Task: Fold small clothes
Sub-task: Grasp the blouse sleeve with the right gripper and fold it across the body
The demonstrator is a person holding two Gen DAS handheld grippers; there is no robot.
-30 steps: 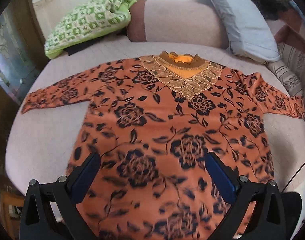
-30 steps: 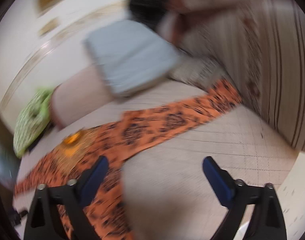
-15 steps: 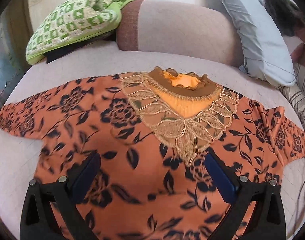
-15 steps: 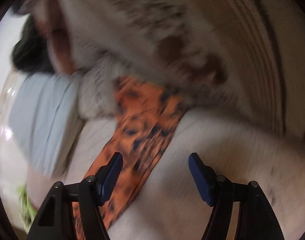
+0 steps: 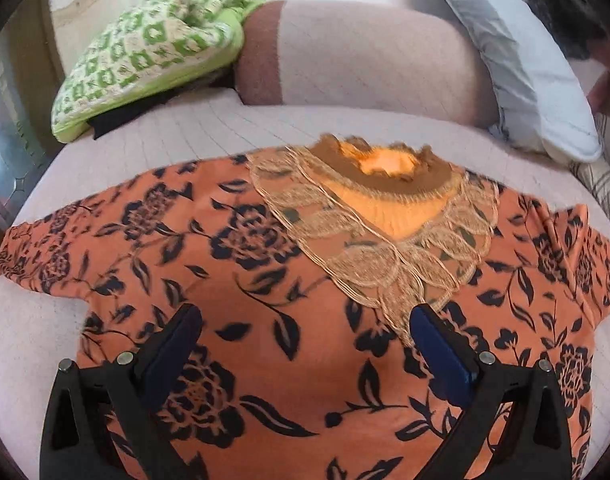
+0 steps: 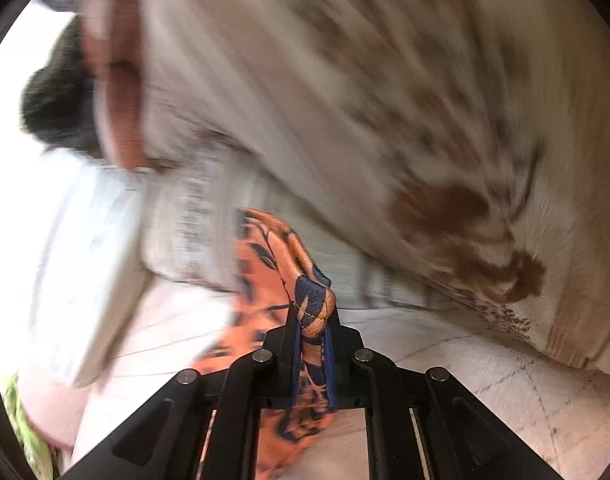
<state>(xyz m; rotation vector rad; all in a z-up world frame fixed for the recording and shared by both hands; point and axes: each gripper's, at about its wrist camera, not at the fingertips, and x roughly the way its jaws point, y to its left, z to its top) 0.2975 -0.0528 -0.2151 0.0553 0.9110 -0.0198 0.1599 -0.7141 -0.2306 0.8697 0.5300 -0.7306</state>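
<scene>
An orange top with black flowers lies flat and face up on a pale bed, its beige lace collar toward the far side. My left gripper is open and empty, hovering over the chest just below the collar. In the right wrist view my right gripper is shut on the bunched cuff of the top's right sleeve, which trails away to the left. The view is blurred.
A green and white cushion, a pinkish bolster and a grey pillow line the bed's far side. A person in pale patterned cloth is close on the right. The bed drops off at left.
My right gripper closed on the sleeve cuff, which it was open around before. My left gripper moved up over the top from the hem toward the collar and stayed open.
</scene>
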